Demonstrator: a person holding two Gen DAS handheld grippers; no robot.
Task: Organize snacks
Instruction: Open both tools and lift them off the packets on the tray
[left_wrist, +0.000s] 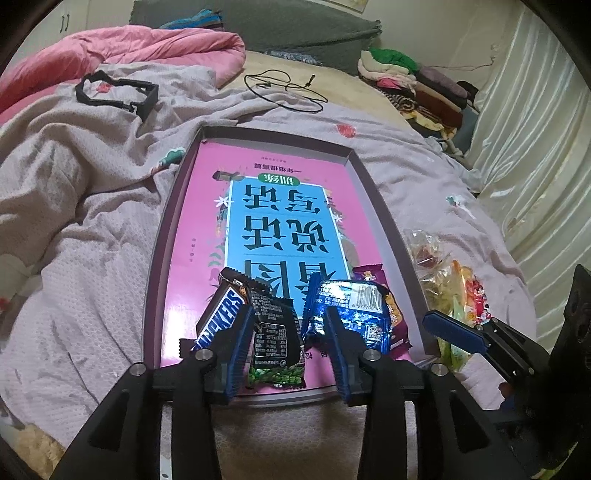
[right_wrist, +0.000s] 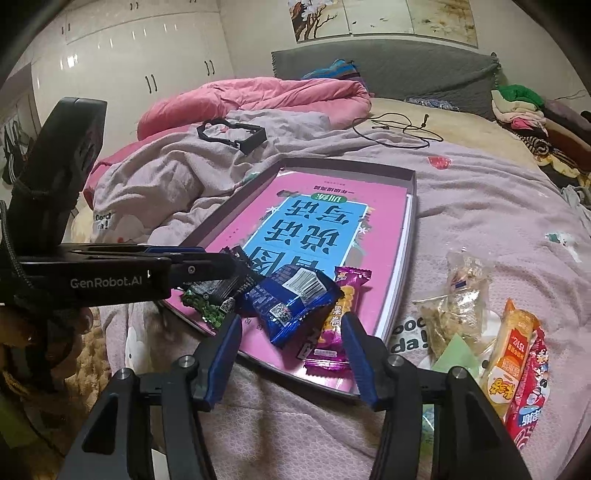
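My left gripper (left_wrist: 291, 343) stands open over the tray's (left_wrist: 373, 192) near end, the black nutrition-label packet (left_wrist: 275, 332) loose between its pads, a Snickers bar (left_wrist: 218, 317) beside it. My right gripper (right_wrist: 291, 350) is open and empty above the blue barcoded packet (right_wrist: 291, 302) and purple wrapper (right_wrist: 338, 328). "GenRobot.AI" reads on the left gripper's arm. Loose snacks (right_wrist: 513, 354) (one marked "157") lie on the bedspread (right_wrist: 480, 199) beside the tray.
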